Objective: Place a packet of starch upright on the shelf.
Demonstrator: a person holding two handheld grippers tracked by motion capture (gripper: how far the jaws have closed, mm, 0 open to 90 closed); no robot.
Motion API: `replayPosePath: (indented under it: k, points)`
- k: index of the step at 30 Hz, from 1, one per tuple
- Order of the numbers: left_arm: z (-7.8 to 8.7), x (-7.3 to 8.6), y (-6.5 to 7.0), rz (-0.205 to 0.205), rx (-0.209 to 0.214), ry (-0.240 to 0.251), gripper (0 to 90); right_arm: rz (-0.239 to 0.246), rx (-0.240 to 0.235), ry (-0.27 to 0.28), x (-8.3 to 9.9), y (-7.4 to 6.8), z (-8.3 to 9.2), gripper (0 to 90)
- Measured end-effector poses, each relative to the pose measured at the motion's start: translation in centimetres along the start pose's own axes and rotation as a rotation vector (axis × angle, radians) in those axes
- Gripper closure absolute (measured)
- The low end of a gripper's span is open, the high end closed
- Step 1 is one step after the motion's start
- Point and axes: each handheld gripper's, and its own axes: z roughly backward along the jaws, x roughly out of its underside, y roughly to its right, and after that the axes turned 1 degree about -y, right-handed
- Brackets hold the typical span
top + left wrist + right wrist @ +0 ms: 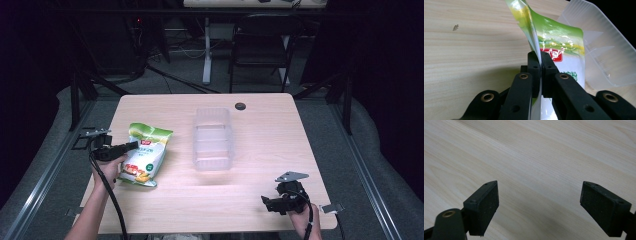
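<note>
Left gripper (pixel 540 65) clenched on the snack bag (pixel 145 154): in the left gripper view both pads pinch a thin edge of the green-and-white film, which rises straight up between the jaws and bends away toward the far side. From the high view the bag lies on the table (pixel 260 200), just ahead of the left gripper's tips, its bottom end nearer the person. The clear plastic tray (pixel 213 139) sits beyond the bag, further out along the line of the left jaws, apart from it and empty as far as can be seen. Right gripper (pixel 540 207) released, jaws spread wide over bare wood, nothing between the pads; it rests near the table's near edge, well apart from both bag and tray. Judged step: the bag is gripped and the lift is beginning, presumably for a transfer into the tray. Next move calls for raising the bag clear of the wood, carrying it over the tray's near wall, and lowering before letting go; the grip is on thin film only, so the bag may swing or slip.
</note>
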Motion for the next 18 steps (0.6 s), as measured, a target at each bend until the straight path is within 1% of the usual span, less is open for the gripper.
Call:
replayPosePath:
  k: [1,3,6,10,12,13,14,16,17,18]
  points:
    - [0.0,0.0,0.1,-0.007,0.001,0.006,87.5,0.001,-0.006,0.005,0.0,0.0,0.1,14.8]
    - [0.1,-0.1,0.2,-0.008,0.006,0.019,87.4,0.003,-0.008,0.010,0.1,0.1,0.2,14.8]
    - [0.3,-0.2,0.5,-0.011,0.007,0.023,87.6,0.009,-0.012,0.018,0.2,0.1,0.2,14.9]
    - [0.3,-0.3,0.8,-0.013,0.018,0.027,88.2,0.018,-0.021,0.024,0.3,0.1,0.3,14.8]
    - [0.4,-0.4,0.9,-0.019,0.019,0.021,88.4,0.020,-0.025,0.024,0.3,0.1,0.3,14.9]
    - [0.5,-0.6,1.3,-0.028,0.027,0.008,88.5,0.020,-0.024,0.026,0.4,0.2,0.2,14.9]
    - [0.5,-0.7,1.4,-0.037,0.029,0.005,88.5,0.018,-0.016,0.027,0.4,0.1,0.3,14.9]
    - [0.7,-0.8,1.7,-0.048,0.033,0.006,88.5,0.020,-0.010,0.025,0.4,0.2,0.3,14.9]
    - [0.7,-0.8,1.9,-0.047,0.038,0.012,88.5,0.017,0.002,0.024,0.4,0.2,0.2,14.9]
    - [0.8,-0.9,2.0,-0.047,0.045,0.015,88.6,0.017,0.003,0.023,0.4,0.2,0.2,14.8]
